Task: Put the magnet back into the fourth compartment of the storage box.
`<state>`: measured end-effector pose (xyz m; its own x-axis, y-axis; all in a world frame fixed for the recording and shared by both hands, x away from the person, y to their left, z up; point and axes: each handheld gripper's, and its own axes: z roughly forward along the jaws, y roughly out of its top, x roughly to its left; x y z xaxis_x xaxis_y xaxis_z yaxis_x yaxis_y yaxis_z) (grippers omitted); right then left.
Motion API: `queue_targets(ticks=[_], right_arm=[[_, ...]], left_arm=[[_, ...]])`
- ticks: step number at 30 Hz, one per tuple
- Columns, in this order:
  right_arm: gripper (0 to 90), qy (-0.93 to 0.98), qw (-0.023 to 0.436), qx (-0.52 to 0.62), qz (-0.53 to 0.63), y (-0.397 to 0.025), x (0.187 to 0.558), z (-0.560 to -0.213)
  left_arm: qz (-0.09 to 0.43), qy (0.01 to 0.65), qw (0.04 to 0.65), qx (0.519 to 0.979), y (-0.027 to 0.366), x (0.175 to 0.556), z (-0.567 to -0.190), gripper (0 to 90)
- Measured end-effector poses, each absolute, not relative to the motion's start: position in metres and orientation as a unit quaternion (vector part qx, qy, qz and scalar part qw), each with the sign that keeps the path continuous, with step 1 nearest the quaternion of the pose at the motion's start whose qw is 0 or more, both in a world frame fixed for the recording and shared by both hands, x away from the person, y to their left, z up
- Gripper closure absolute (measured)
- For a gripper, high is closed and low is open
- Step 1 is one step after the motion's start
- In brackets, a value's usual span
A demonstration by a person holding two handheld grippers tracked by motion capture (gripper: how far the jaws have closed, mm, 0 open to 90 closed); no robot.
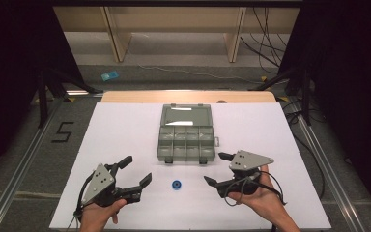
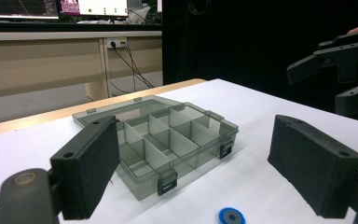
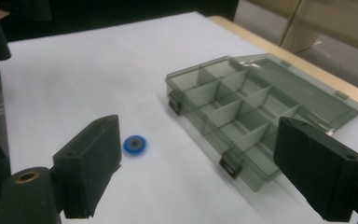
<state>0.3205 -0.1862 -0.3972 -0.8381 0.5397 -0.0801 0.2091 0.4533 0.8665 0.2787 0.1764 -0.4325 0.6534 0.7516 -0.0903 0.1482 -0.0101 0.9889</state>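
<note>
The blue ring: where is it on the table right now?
In the high view the blue ring lies flat on the white table, just in front of the open compartment box, between the left gripper and right gripper.

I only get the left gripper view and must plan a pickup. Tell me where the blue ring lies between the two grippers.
Observer: From above, the ring lies on the white table, about midway between the left gripper and the right gripper, apart from both.
Operator: Report the box lid.
Observer: The box is open; the high view shows its lid lying flat behind it, away from you.
Operator: Check the compartments.
Observer: The right gripper view looks into the nearer ones; they appear empty.
Operator: State the right gripper.
Observer: Open, holding nothing.
</note>
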Motion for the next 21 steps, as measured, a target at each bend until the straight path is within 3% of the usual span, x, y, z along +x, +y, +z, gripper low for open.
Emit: queue_targets(ticks=[21], right_arm=[[24.2,0.917,0.097,0.160,0.352,-0.114,0.356,-0.416]], left_arm=[[0.246,0.336,0.622,0.663,0.178,0.278,-0.432,15.7]])
